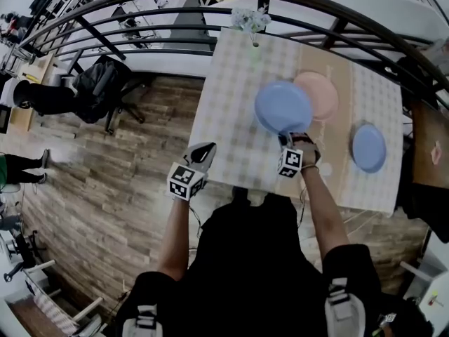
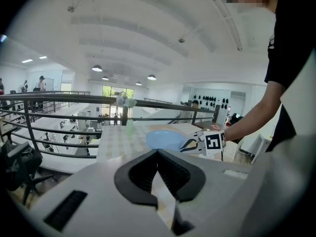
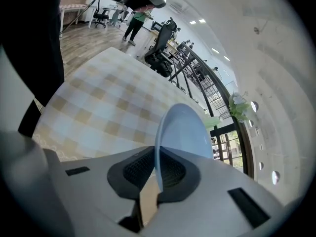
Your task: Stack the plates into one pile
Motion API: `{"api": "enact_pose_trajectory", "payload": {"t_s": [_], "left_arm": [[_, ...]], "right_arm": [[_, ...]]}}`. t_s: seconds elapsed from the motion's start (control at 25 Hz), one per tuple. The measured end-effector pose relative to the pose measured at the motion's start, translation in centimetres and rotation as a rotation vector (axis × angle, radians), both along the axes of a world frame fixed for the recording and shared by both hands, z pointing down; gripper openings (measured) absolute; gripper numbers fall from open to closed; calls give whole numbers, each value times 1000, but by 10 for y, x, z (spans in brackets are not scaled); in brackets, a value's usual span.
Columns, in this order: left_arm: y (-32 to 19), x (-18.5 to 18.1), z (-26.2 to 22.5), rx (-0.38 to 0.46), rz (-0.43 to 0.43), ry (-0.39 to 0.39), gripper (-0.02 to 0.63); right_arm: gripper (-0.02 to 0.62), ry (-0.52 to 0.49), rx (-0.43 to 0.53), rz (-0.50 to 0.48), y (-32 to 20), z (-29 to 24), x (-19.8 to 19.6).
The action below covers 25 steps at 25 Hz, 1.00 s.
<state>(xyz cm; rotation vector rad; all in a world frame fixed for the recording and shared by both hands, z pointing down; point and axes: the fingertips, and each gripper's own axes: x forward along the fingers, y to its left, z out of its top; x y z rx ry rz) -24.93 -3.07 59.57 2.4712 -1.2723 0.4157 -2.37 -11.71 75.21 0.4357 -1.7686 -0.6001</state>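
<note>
A checked table [image 1: 238, 118] is seen from above, with a railing [image 1: 140, 9] beyond its 12 o'clock edge and a vase [image 1: 251, 21] of flowers set at that edge.

A blue plate [image 1: 283, 107] is gripped at its 6 o'clock rim by the right gripper [image 1: 286, 137]. In the right gripper view the jaws of that gripper [image 3: 157, 169] are seen pressed narrowly on the thin rim, and the plate [image 3: 182, 132] is shown edge-on and raised clear of the table [image 3: 98, 107]. From the left gripper view the same plate [image 2: 165, 139] is seen roughly level, above the table top, with the right gripper [image 2: 190, 144] at its 3 o'clock side.

A pink plate [image 1: 323, 93] lies flat at 2 o'clock of the held one, and its left edge is overlapped by it in the head view. A second blue plate [image 1: 368, 148] lies flat at 4 o'clock, well apart from both, near the table's 3 o'clock edge.

The left gripper [image 1: 200, 153] is held at the table's 7 o'clock corner. Its jaws [image 2: 158, 154] are brought together at the tips, and nothing is held between them.
</note>
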Motion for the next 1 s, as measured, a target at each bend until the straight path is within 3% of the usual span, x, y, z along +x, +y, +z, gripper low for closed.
{"api": "enact_pose_trajectory", "payload": {"t_s": [1.0], "left_arm": [[-52, 51, 4, -16, 50, 6, 3]], "right_arm": [[18, 22, 2, 83, -51, -7, 73]]}}
